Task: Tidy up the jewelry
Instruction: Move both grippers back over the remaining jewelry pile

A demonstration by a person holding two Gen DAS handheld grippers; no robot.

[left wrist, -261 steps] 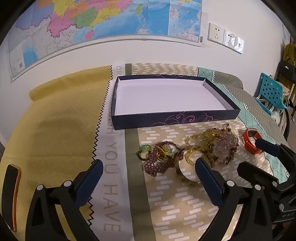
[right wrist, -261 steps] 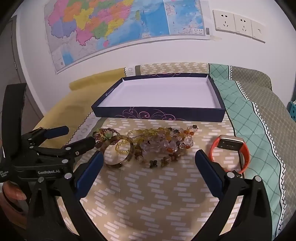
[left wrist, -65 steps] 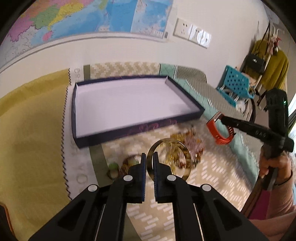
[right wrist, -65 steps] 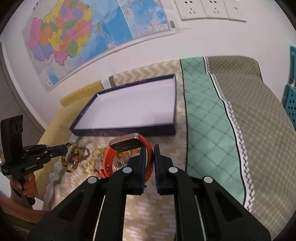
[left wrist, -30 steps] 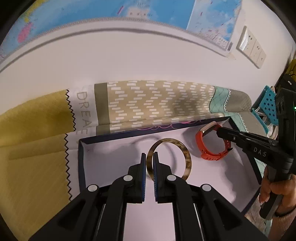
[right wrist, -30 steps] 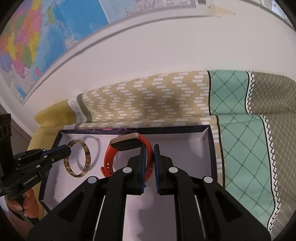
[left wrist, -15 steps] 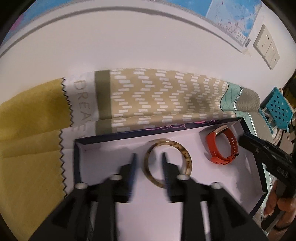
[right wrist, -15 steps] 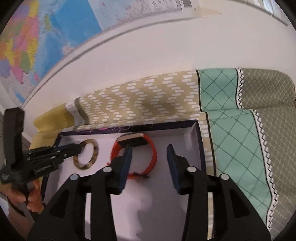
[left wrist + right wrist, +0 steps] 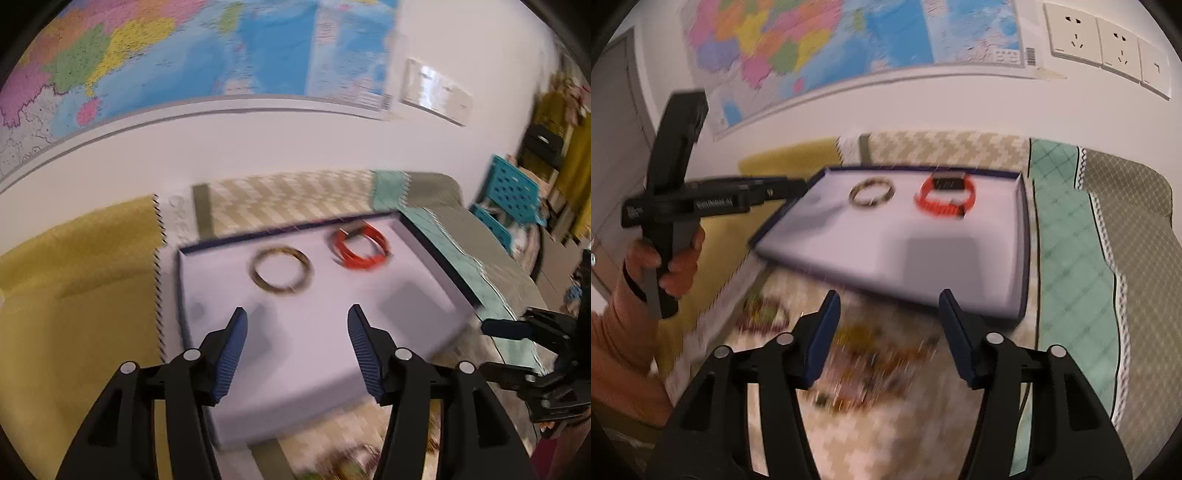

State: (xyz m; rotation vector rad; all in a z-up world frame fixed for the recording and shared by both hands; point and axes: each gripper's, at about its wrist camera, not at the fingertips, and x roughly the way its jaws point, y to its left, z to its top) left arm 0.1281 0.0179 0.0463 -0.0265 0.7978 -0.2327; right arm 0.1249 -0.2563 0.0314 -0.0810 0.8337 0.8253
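- The bangle (image 9: 282, 272) lies flat in the far part of the tray (image 9: 436, 243); the orange watch (image 9: 361, 245) rests just to its right, band running left to right (both blurred).
- Half a second ago both grippers stood closer over them; now the left gripper (image 9: 296, 339) and right gripper (image 9: 887, 325) are pulled back, gaping, empty.
- Only the right view shows the blurred bead pile (image 9: 871, 354) on the cloth before the tray.

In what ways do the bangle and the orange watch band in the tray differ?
The bangle is a thin brownish-gold ring; the watch band is orange and thicker, with a dark face. The bangle lies nearer the tray's left side, the watch band to its right. Both rest apart near the tray's far edge, released, with both grippers open.
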